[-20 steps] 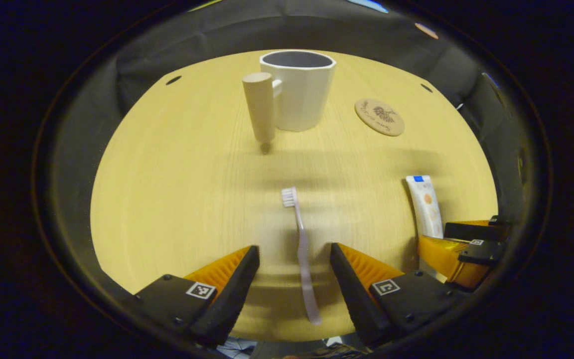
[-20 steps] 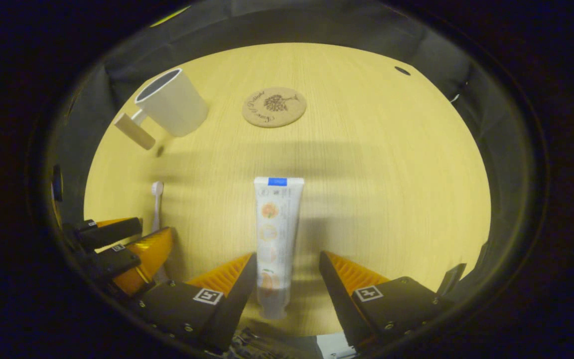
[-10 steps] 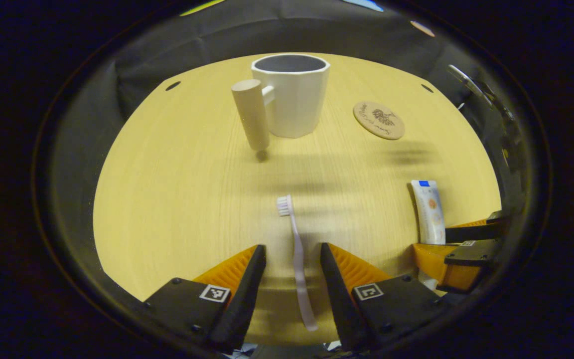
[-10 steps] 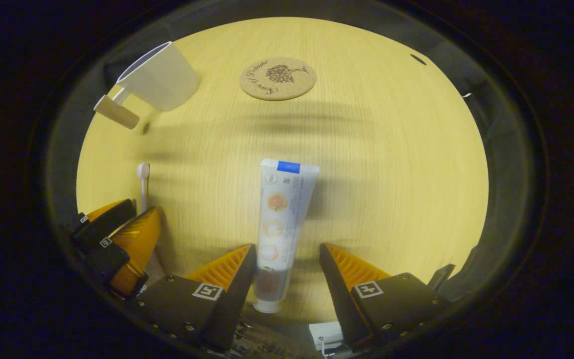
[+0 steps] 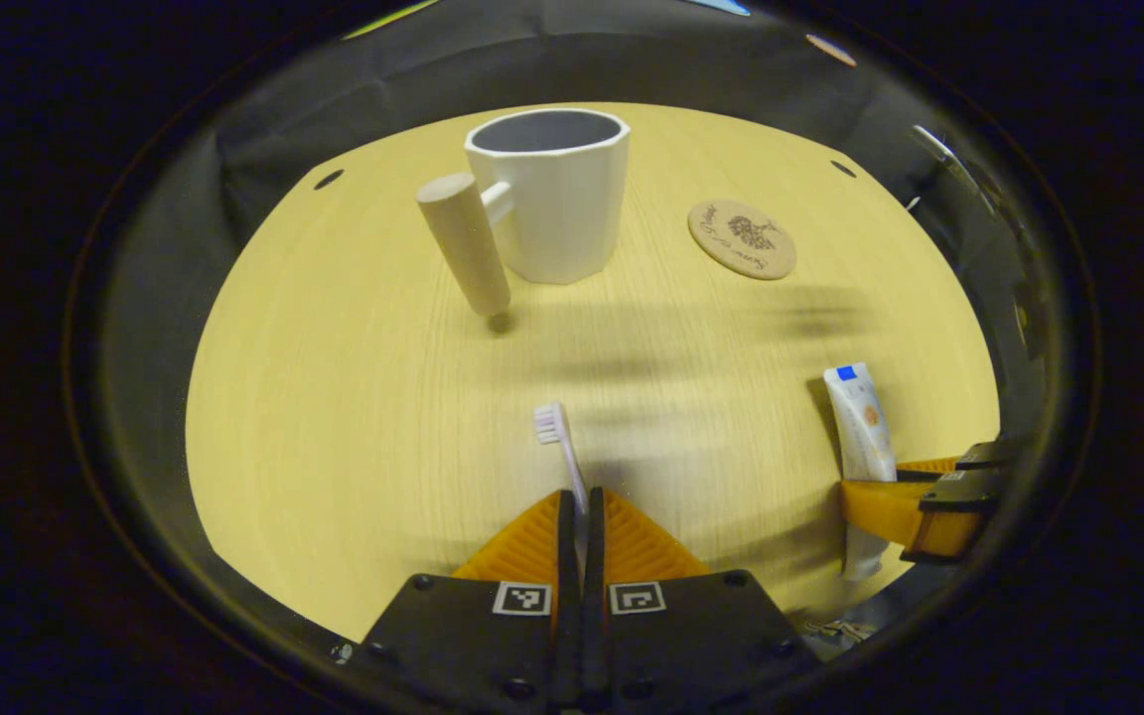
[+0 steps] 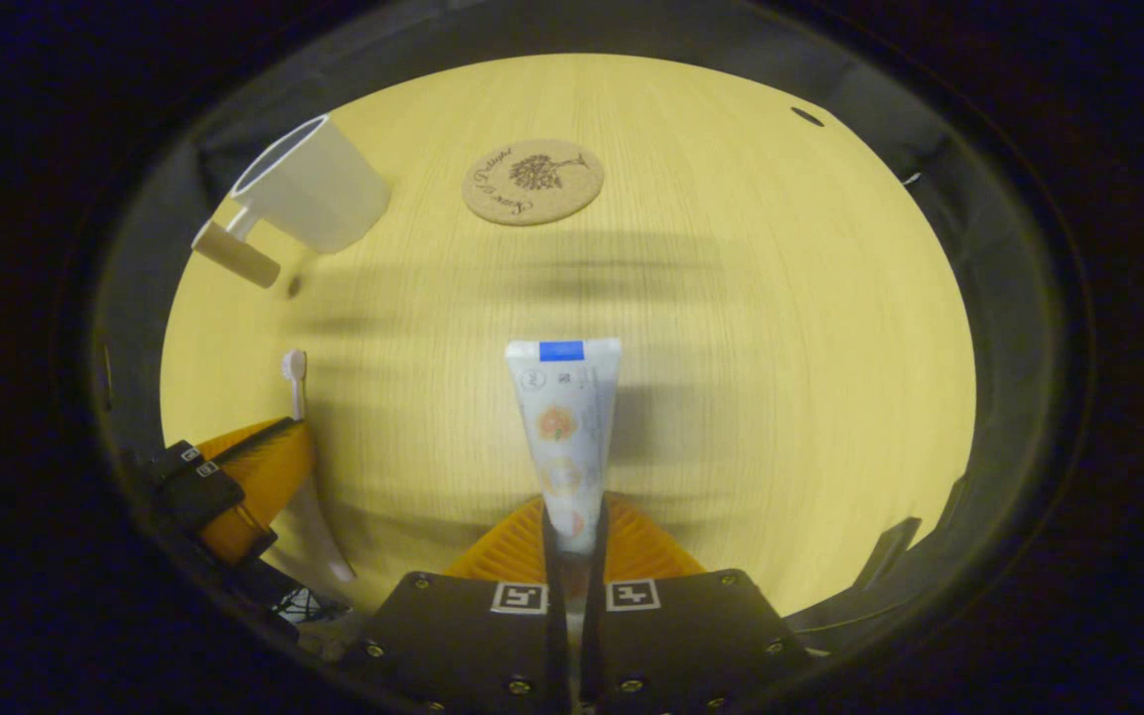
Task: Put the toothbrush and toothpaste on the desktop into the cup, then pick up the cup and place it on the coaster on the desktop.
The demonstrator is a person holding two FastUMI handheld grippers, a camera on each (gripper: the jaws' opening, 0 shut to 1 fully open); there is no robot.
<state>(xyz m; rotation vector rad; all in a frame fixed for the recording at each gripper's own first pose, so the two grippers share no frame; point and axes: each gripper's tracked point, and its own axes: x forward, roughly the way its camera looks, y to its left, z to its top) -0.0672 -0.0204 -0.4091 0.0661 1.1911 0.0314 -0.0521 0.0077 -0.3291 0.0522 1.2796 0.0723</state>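
Observation:
In the left gripper view my left gripper (image 5: 581, 501) is shut on the handle of a pale pink toothbrush (image 5: 557, 443), whose white bristle head points away toward the cup. A white faceted cup (image 5: 554, 199) with a wooden peg handle stands at the far middle of the desktop. To its right lies a round cork coaster (image 5: 742, 239). In the right gripper view my right gripper (image 6: 574, 516) is shut on the lower end of a white toothpaste tube (image 6: 564, 417) with a blue strip at its far end. The cup (image 6: 309, 189) and coaster (image 6: 532, 181) lie beyond it.
The light wooden desktop (image 5: 354, 397) is rimmed by black cloth wall. The right gripper (image 5: 915, 501) with the toothpaste (image 5: 860, 427) appears at the right of the left gripper view; the left gripper (image 6: 239, 477) with the toothbrush (image 6: 296, 382) sits at the lower left of the right gripper view.
Both grippers went from open around their items to shut: the left on the toothbrush handle, the right on the toothpaste tube's lower end.

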